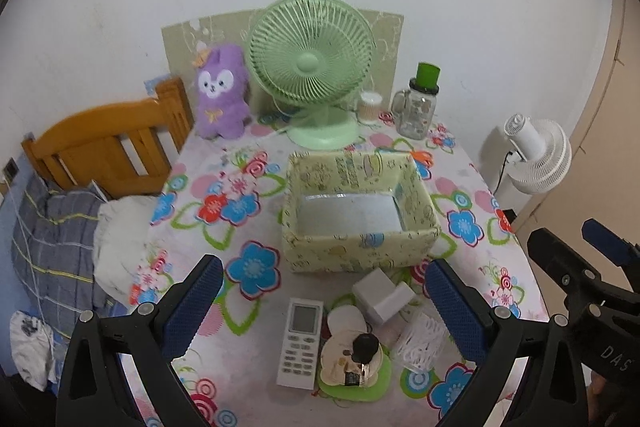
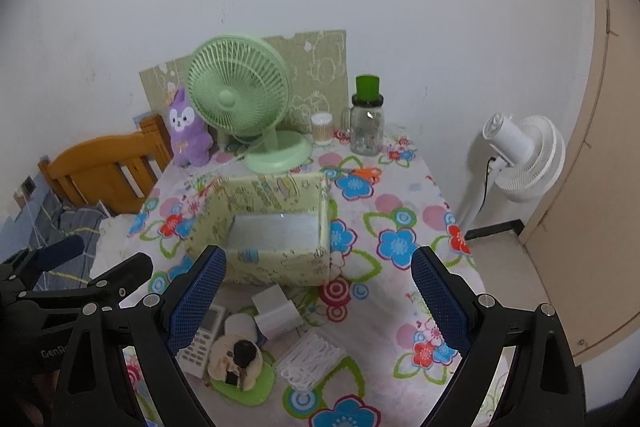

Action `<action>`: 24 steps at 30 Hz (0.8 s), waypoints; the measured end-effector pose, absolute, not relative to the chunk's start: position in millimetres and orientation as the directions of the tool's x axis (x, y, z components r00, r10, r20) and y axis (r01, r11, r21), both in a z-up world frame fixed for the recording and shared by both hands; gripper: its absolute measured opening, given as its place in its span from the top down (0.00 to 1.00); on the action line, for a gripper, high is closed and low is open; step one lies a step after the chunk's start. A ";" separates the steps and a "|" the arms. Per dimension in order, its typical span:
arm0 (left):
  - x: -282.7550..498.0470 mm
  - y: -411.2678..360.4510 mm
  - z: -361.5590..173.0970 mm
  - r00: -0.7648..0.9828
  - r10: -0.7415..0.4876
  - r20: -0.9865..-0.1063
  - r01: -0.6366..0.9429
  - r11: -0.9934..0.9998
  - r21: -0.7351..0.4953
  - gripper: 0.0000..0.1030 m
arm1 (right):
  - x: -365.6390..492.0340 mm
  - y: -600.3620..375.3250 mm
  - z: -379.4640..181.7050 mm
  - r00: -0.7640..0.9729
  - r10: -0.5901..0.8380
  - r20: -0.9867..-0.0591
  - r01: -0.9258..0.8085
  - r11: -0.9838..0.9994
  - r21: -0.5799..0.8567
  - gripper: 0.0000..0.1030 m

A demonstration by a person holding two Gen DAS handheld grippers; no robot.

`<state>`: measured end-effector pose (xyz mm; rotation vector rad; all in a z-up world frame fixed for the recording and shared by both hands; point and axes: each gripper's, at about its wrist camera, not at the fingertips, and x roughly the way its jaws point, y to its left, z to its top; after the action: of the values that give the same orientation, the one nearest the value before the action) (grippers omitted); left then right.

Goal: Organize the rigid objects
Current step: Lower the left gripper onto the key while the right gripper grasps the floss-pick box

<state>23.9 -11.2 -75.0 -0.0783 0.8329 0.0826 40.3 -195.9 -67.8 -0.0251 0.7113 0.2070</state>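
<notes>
An empty patterned storage box stands mid-table. In front of it lie a white remote control, a white holder block, a clear box of cotton swabs, and a round cream compact with a dark knob on a green mat. My left gripper is open and empty, hovering above these items. My right gripper is open and empty above them too. The right gripper shows at the right edge of the left wrist view.
A green desk fan, a purple plush, a glass jar with green lid and a toothpick jar stand at the table's back. A wooden bed headboard is left; a white floor fan is right.
</notes>
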 end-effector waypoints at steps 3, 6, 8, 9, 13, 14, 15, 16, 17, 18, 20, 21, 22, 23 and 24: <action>24.6 -12.3 -89.9 0.660 0.035 -0.751 -0.099 0.994 -0.040 0.01 | 41.3 -198.5 -81.8 0.731 0.170 -0.661 -0.188 0.981 0.045 0.07; 26.3 -12.3 -104.3 0.642 0.031 -0.766 -0.098 0.994 -0.041 0.01 | 44.4 -201.6 -95.0 0.716 0.164 -0.679 -0.174 0.983 0.055 0.07; 28.0 -12.1 -114.6 0.622 0.035 -0.782 -0.102 0.994 -0.036 0.01 | 47.0 -203.3 -104.6 0.704 0.157 -0.692 -0.164 0.985 0.055 0.07; 29.2 -12.1 -119.8 0.613 0.035 -0.789 -0.102 0.994 -0.035 0.01 | 48.1 -204.3 -107.8 0.702 0.153 -0.696 -0.162 0.985 0.053 0.07; 29.3 -12.2 -134.6 0.597 0.037 -0.801 -0.101 0.994 -0.030 0.01 | 51.8 -207.4 -121.4 0.698 0.136 -0.703 -0.152 0.988 0.040 0.07; 29.6 -13.2 -137.7 0.594 0.039 -0.804 -0.100 0.995 -0.025 0.01 | 53.4 -208.0 -124.8 0.696 0.134 -0.706 -0.150 0.988 0.040 0.07; 30.1 -14.2 -140.6 0.590 0.041 -0.806 -0.098 0.995 -0.021 0.02 | 54.8 -208.4 -128.6 0.692 0.135 -0.709 -0.149 0.988 0.043 0.07; 30.1 -15.2 -144.1 0.588 0.044 -0.807 -0.098 0.995 -0.017 0.02 | 56.3 -208.5 -132.7 0.687 0.133 -0.714 -0.147 0.988 0.042 0.07; 30.5 -16.2 -148.1 0.588 0.048 -0.808 -0.097 0.995 -0.011 0.02 | 57.5 -208.7 -135.9 0.685 0.130 -0.717 -0.146 0.988 0.040 0.07; 30.6 -18.1 -152.1 0.586 0.045 -0.809 -0.088 0.996 -0.008 0.02 | 58.7 -208.6 -140.8 0.681 0.128 -0.721 -0.145 0.989 0.039 0.07; 31.8 -21.4 -159.6 0.578 0.041 -0.815 -0.071 0.997 0.000 0.02 | 60.2 -208.5 -147.0 0.676 0.125 -0.727 -0.143 0.989 0.038 0.07; 32.2 -22.6 -162.9 0.574 0.041 -0.818 -0.066 0.998 0.003 0.02 | 61.1 -208.5 -151.9 0.671 0.123 -0.731 -0.141 0.989 0.038 0.07; 32.0 -24.3 -167.1 0.570 0.041 -0.821 -0.062 0.998 0.007 0.02 | 61.5 -208.2 -154.9 0.668 0.122 -0.734 -0.140 0.990 0.037 0.07; 32.1 -26.1 -171.8 0.563 0.041 -0.825 -0.058 0.998 0.009 0.02 | 62.3 -208.1 -159.5 0.663 0.120 -0.739 -0.139 0.990 0.036 0.07; 32.3 -27.2 -175.1 0.559 0.038 -0.829 -0.056 0.998 0.008 0.03 | 63.0 -207.8 -163.5 0.657 0.119 -0.744 -0.139 0.990 0.035 0.07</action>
<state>32.3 -27.2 -175.1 -0.0196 0.9765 0.0553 63.0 -207.8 -163.5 -0.0252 0.8408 0.1458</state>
